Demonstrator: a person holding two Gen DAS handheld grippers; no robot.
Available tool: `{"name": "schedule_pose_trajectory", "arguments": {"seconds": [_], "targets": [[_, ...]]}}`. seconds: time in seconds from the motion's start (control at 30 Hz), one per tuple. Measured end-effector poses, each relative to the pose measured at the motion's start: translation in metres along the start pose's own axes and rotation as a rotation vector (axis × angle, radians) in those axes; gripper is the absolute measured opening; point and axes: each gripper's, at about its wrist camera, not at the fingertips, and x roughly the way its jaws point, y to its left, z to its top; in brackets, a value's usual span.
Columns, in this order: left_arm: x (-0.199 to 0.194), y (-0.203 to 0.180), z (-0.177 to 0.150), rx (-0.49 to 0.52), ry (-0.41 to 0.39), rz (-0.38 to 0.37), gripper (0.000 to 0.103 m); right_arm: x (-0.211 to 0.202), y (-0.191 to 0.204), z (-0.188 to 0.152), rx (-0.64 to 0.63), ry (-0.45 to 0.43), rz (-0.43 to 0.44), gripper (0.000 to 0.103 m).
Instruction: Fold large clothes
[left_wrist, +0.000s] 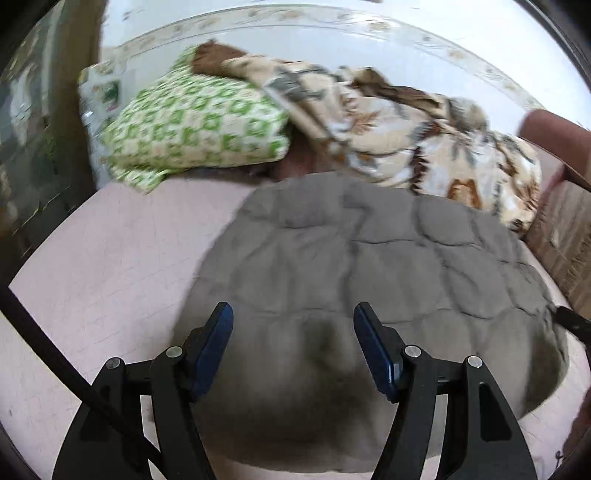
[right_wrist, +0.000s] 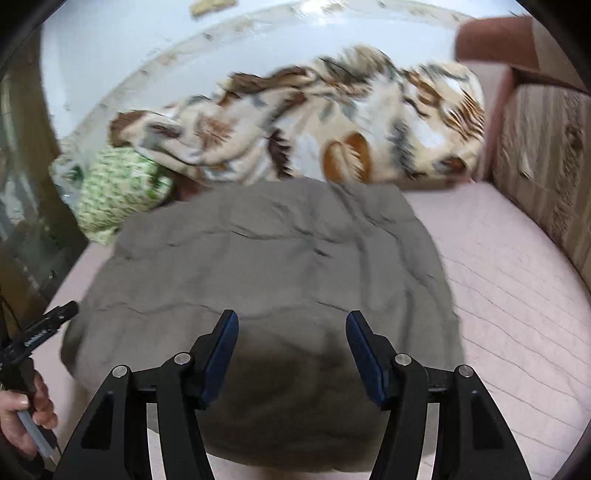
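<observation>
Both the left hand-held gripper (left_wrist: 293, 314) and the right hand-held gripper (right_wrist: 291, 321) hover spread and empty over the near edge of the grey quilted garment (left_wrist: 369, 258), which lies bunched on the pink bed (left_wrist: 110, 277). A good fold probably means pinching the near edge at two well-separated points and carrying it evenly. The floral blanket (right_wrist: 332, 129) and green pillow (left_wrist: 192, 122) touch its far edge, crowding that side.

Matt grey quilted cloth garment (left_wrist: 369, 266) on smooth pink bedsheet (right_wrist: 517, 280); fluffy patterned blanket (right_wrist: 332, 136).
</observation>
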Motion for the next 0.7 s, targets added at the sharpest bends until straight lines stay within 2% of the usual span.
{"name": "schedule_pose_trajectory", "arguments": {"seconds": [0.07, 0.13, 0.2, 0.33, 0.43, 0.5, 0.6, 0.7], "targets": [[0.004, -0.014, -0.001, 0.037, 0.003, -0.003, 0.067, 0.010, 0.020, 0.001, -0.035, 0.022, 0.050, 0.065], [0.017, -0.027, -0.006, 0.082, 0.051, -0.003, 0.067, 0.019, 0.037, 0.001, -0.070, 0.033, 0.051, 0.065], [0.030, -0.031, -0.010, 0.086, 0.091, 0.003, 0.067, 0.032, 0.050, 0.000, -0.102, 0.067, 0.044, 0.065], [0.045, -0.027, -0.012, 0.072, 0.166, -0.005, 0.068, 0.053, 0.053, -0.008, -0.106, 0.127, 0.033, 0.067], [0.040, -0.024, -0.012, 0.060, 0.155, -0.017, 0.067, 0.059, 0.047, -0.012, -0.098, 0.153, 0.042, 0.068], [0.033, -0.020, -0.008, 0.046, 0.138, -0.024, 0.067, 0.052, 0.044, -0.010, -0.085, 0.140, 0.057, 0.068], [0.021, -0.009, 0.000, 0.017, 0.093, -0.009, 0.067, 0.026, 0.035, -0.001, -0.044, 0.073, 0.077, 0.068], [0.019, 0.004, 0.006, -0.010, 0.080, 0.036, 0.067, 0.006, 0.015, 0.008, -0.012, 0.001, 0.007, 0.068]]}}
